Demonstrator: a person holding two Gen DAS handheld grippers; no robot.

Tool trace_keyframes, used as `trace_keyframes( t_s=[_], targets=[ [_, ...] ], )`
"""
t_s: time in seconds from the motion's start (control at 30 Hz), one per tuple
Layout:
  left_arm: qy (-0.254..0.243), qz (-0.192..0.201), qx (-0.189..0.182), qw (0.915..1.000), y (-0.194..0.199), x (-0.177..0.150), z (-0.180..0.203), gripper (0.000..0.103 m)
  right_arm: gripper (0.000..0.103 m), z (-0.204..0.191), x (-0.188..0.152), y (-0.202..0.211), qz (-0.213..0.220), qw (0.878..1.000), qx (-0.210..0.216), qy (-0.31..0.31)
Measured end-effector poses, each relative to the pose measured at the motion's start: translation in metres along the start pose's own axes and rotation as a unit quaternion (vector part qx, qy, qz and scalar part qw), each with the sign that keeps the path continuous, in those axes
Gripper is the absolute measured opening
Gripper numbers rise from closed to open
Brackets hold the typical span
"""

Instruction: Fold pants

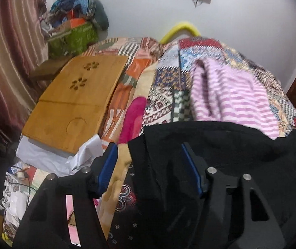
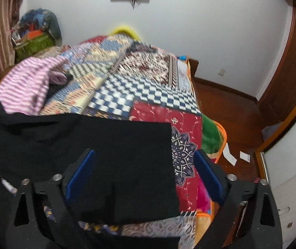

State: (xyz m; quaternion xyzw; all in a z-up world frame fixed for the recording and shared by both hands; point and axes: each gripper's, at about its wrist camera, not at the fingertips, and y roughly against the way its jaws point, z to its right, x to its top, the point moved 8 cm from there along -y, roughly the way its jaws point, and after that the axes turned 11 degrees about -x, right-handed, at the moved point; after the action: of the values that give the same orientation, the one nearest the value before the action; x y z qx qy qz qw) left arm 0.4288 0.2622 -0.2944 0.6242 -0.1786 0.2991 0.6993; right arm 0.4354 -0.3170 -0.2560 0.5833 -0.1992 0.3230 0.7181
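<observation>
Black pants [image 1: 231, 145] lie spread across the near end of a patchwork quilt [image 1: 164, 78] on a bed. In the left wrist view my left gripper [image 1: 150, 166] hangs over the pants' left edge; black cloth and a strip of beige fabric show between its blue pads, which stand apart and pinch nothing. In the right wrist view the black pants [image 2: 106, 141] end in a straight right edge and a square corner. My right gripper [image 2: 144, 172] straddles that end with its jaws wide, one blue pad over the cloth and the other over the quilt [image 2: 148, 95].
A pink striped garment [image 1: 231, 95] lies crumpled behind the pants, also in the right wrist view [image 2: 23, 83]. A wooden lap tray [image 1: 73, 103] rests on the bed's left side above white papers [image 1: 81, 155]. The bed's right edge drops to a wooden floor [image 2: 231, 114].
</observation>
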Motion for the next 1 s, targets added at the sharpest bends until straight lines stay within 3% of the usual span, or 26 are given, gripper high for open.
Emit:
trace_keyframes(
  t_s=[0.2, 0.3, 0.53, 0.73, 0.9, 1.0],
  targets=[
    [0.008, -0.043, -0.003, 0.999, -0.025, -0.013, -0.012, 0.063, 0.086, 0.008, -0.002, -0.038, -0.022, 1.0, -0.004, 0.001],
    [0.0, -0.064, -0.01, 0.9979, -0.033, -0.02, -0.007, 0.064, 0.088, 0.013, -0.005, -0.052, -0.038, 0.999, 0.02, -0.023],
    [0.014, -0.094, -0.062, 0.9935, -0.052, -0.021, 0.013, 0.065, 0.088, 0.014, -0.009, -0.063, -0.054, 0.997, 0.041, -0.031],
    [0.001, -0.085, -0.062, 0.9944, -0.051, -0.014, 0.026, 0.063, 0.089, 0.011, -0.01, -0.073, -0.065, 0.996, 0.063, -0.014],
    [-0.003, -0.088, -0.049, 0.9949, -0.053, -0.011, 0.03, 0.031, 0.089, 0.015, -0.009, -0.094, -0.081, 0.994, 0.072, -0.019],
    [-0.022, -0.076, -0.035, 0.9963, -0.049, -0.009, 0.035, 0.023, 0.089, 0.02, -0.001, -0.107, -0.08, 0.995, 0.061, -0.024]
  ],
)
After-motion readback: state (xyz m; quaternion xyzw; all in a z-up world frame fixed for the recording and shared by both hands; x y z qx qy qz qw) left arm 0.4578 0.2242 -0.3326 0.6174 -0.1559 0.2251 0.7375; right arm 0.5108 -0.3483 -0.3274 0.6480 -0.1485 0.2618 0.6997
